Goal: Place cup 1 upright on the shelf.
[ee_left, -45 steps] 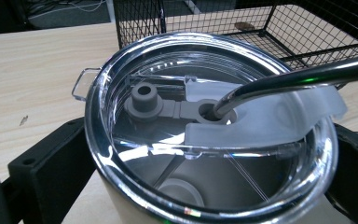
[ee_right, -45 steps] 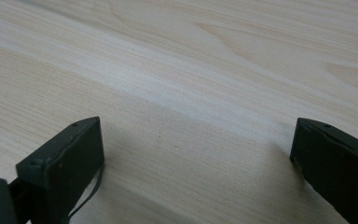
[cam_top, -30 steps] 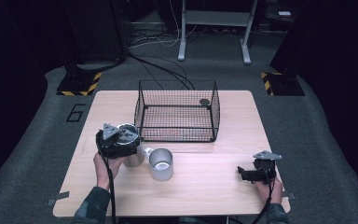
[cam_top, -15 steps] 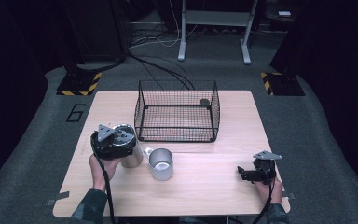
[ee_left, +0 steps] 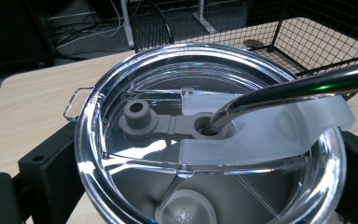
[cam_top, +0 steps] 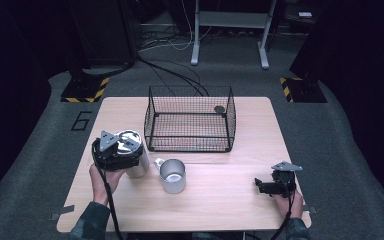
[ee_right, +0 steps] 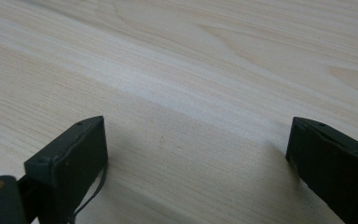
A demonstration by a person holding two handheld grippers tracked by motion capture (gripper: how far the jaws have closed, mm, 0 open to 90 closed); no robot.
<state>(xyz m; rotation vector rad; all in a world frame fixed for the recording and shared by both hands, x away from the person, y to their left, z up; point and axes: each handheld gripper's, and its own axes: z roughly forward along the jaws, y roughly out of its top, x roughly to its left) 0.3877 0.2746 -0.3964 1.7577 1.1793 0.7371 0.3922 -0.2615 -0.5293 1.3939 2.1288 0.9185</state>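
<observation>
The left gripper is clamped around the lidded steel tumbler (metal straw through its lid) beside the mug on the surface, seemingly mid-carry, so the next move calls for a steady, upright transfer, while the right gripper rests with jaws apart.

A: The tumbler looks like brushed steel, and its lid is clear glossy plastic with a matt grey rubbery stopper.

B: The straw through it is polished metal. The mug is dull satin metal.

A: The tabletop is pale, smooth wood grain, matt. The basket is thin black wire mesh.

B: The right gripper has matt black plastic jaws.
</observation>
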